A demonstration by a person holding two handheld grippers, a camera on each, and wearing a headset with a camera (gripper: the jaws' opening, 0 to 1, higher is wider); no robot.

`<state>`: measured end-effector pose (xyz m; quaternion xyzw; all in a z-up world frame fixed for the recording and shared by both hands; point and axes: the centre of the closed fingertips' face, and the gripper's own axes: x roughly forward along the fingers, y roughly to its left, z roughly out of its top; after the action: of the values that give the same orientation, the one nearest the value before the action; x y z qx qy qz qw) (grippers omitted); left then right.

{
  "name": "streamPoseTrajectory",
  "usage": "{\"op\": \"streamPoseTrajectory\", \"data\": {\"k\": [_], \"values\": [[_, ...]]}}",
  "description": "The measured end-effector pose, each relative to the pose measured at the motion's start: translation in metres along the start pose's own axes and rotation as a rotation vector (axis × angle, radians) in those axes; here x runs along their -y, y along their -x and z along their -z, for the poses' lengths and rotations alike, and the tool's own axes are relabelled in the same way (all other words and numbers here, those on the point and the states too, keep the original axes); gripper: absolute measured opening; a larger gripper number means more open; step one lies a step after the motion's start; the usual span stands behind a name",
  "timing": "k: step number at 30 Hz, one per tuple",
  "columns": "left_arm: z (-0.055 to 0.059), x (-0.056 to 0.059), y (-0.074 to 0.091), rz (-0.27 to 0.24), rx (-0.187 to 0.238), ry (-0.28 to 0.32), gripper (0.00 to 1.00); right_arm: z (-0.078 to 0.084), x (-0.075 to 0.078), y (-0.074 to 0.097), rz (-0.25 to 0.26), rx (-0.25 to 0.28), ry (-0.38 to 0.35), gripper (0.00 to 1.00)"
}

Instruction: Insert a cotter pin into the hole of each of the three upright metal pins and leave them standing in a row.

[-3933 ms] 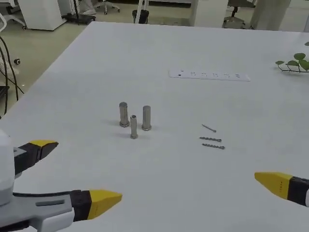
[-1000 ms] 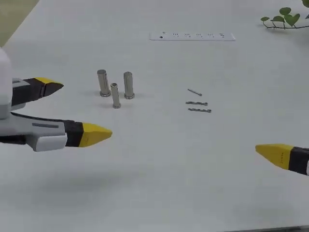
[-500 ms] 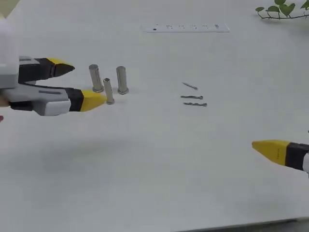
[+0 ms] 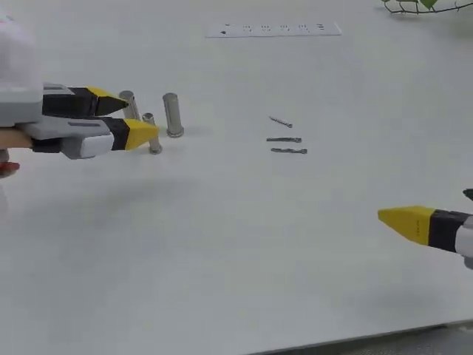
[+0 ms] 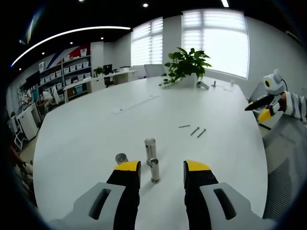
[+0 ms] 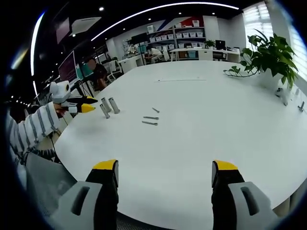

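The white tabletop (image 4: 236,244) carries three upright cylindrical grey metal pins (image 4: 172,115), grouped close together towards the left in the head view. None of the three carries a cotter pin.

The left claw (image 4: 139,117), black with yellow tips, is held level at the group with its jaws moderately apart, and it grips nothing. In the left gripper view the shortest metal pin (image 5: 154,170) stands in the gap between the two yellow tips. The gap is wider than the pin, and contact cannot be determined. The tallest metal pin (image 5: 150,149) stands just behind the shortest one. The third metal pin (image 5: 121,158) stands just beyond the tip on the left of that view.

Three thin grey metal cotter pins (image 4: 284,139) lie flat on the tabletop, well apart from the upright pins. They lie near one another, and the farthest one lies at an angle to the other two.

The right claw (image 6: 165,166) hovers above the near right area of the tabletop, well apart from all parts. Its jaws are spread wide and hold nothing.

A flat white power strip (image 4: 273,29) lies at the far side of the tabletop. A green leafy plant (image 6: 268,52) stands near the far corner.
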<state>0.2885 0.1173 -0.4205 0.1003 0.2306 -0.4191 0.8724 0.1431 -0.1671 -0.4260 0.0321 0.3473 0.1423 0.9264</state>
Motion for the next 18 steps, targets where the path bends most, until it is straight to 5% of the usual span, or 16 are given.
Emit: {"op": "streamPoseTrajectory", "data": {"k": [18], "values": [[0.014, -0.009, -0.027, 0.0, -0.05, -0.01, 0.15, 0.005, 0.003, -0.007, -0.001, -0.027, -0.009, 0.78]]}}
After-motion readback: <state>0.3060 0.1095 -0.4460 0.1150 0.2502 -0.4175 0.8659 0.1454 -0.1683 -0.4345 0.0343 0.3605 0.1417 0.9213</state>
